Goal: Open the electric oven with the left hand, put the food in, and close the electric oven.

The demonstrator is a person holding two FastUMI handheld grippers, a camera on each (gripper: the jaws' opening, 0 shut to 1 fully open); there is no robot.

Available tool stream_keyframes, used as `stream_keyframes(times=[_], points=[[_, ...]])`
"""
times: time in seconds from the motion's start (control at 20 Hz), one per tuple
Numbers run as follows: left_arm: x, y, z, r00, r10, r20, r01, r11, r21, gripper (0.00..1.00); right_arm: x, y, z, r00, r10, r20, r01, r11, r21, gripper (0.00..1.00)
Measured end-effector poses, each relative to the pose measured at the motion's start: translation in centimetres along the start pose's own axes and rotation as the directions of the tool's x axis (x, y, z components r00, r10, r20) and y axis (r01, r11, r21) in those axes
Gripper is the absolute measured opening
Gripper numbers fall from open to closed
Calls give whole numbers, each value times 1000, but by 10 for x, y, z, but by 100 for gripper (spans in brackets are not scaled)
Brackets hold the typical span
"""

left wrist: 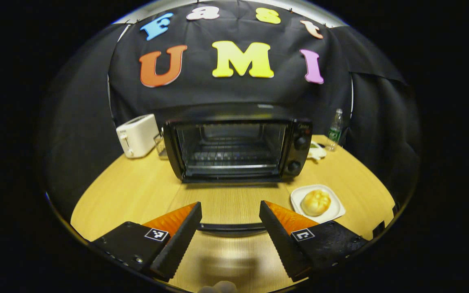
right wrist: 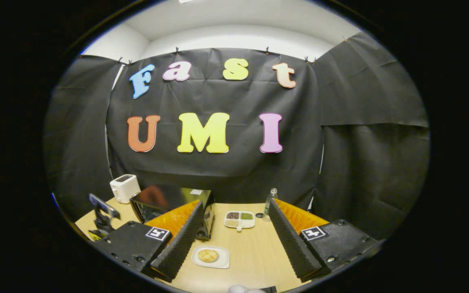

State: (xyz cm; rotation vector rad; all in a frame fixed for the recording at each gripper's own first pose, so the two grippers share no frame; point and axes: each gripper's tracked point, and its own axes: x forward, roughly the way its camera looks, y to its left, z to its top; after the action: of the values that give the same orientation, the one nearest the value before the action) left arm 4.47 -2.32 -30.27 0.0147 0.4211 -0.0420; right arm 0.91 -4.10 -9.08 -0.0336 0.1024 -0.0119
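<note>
Oven (left wrist: pixel 234 148) door lowered, handle (left wrist: pixel 231 228) between parted left gripper (left wrist: pixel 230 228) fingers.
Right gripper (right wrist: pixel 234 238) likewise spread; bun (left wrist: pixel 316 202) on plate (left wrist: pixel 295 197) at 4 o'clock, liable to roll if pinched off-centre.

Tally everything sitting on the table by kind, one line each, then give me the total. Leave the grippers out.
Electric oven, door open: 1
Toaster: 1
Water bottle: 1
Plate holding a bun: 1
Bun: 1
Divided dish of small foods: 1
Total: 6

black gripper bodies (left wrist: pixel 229 228) (screwed) — square coded tags
</note>
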Motion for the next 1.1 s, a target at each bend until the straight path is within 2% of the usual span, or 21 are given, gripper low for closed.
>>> stream_keyframes(times=[0.1, 0.25, 0.5, 0.75, 0.9, 1.1], points=[[-24, 6, 44, 995, 4, 99, -6, 1000, 19, 94, 4, 5, -14, 1000, 8, 6, -8, 1000, -23, 100], [-59, 13, 101, 977, 15, 211, -18, 1000, 11, 93, 8, 19, -50, 998, 38, -41, -40, 999, -33, 100], [-115, 22, 170, 944, 24, 329, -24, 1000, -5, 93, 19, 44, -137, 979, 78, -189, -81, 997, -11, 100], [-140, 26, 196, 933, 43, 357, -39, 999, -17, 93, 42, 65, -227, 940, 79, -332, -90, 996, -20, 100], [-145, 31, 197, 934, 55, 352, -49, 998, -26, 93, 58, 81, -264, 921, 98, -378, -116, 993, -26, 100], [-147, 35, 202, 934, 70, 349, -62, 997, -35, 93, 84, 93, -308, 891, 96, -443, -104, 995, 6, 100]])
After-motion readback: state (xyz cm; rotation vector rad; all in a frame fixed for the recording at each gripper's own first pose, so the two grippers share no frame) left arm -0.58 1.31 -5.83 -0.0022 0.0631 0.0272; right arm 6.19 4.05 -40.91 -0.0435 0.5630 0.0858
